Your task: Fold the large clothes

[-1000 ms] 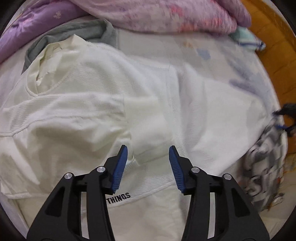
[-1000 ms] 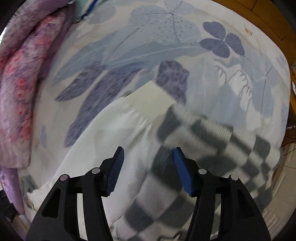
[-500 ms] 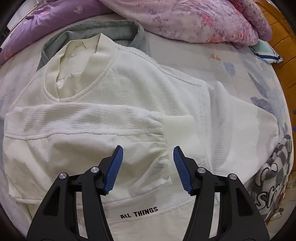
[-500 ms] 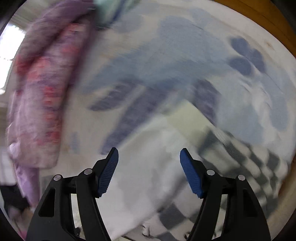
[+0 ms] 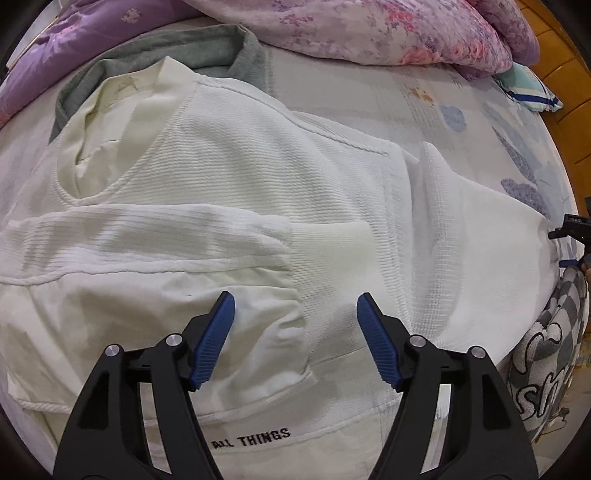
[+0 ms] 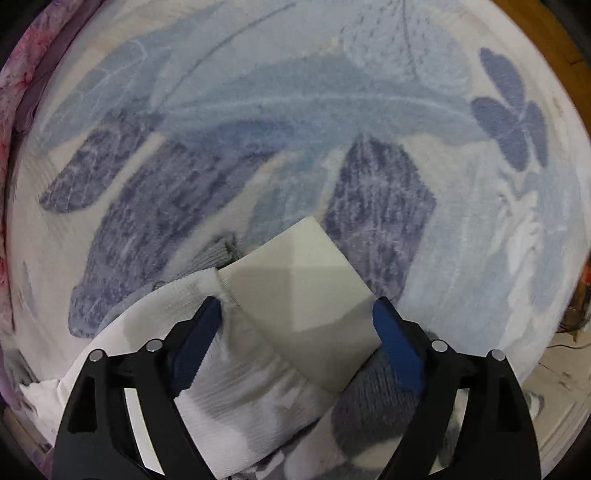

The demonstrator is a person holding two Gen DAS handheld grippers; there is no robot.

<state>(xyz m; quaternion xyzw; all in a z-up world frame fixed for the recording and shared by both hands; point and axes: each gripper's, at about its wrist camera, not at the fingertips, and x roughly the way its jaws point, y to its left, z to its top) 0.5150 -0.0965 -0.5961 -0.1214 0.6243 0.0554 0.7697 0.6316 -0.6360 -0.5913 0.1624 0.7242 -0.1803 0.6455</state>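
Sweatshirt: we see the white sweatshirt (image 5: 258, 177) spread flat on the bed (image 5: 424, 99), one sleeve folded across its chest.
Left gripper: the left gripper (image 5: 295, 332) has just been opening; spread above the folded cuff, pinching nothing.
Right gripper: the right gripper (image 6: 295, 328) has just been opening; spread astride the other cuff (image 6: 295, 291), pads clear.

Cream-white sweater (image 5: 229, 177), grey garment (image 5: 207, 48), pink-purple floral quilt (image 5: 369, 26), blue leaf-print sheet (image 6: 295, 110).

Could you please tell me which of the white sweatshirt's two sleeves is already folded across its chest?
The sleeve with the ribbed cuff lying across the white waffle-knit sweatshirt, just ahead of the left gripper. The other sleeve stretches out sideways onto the floral bedsheet.
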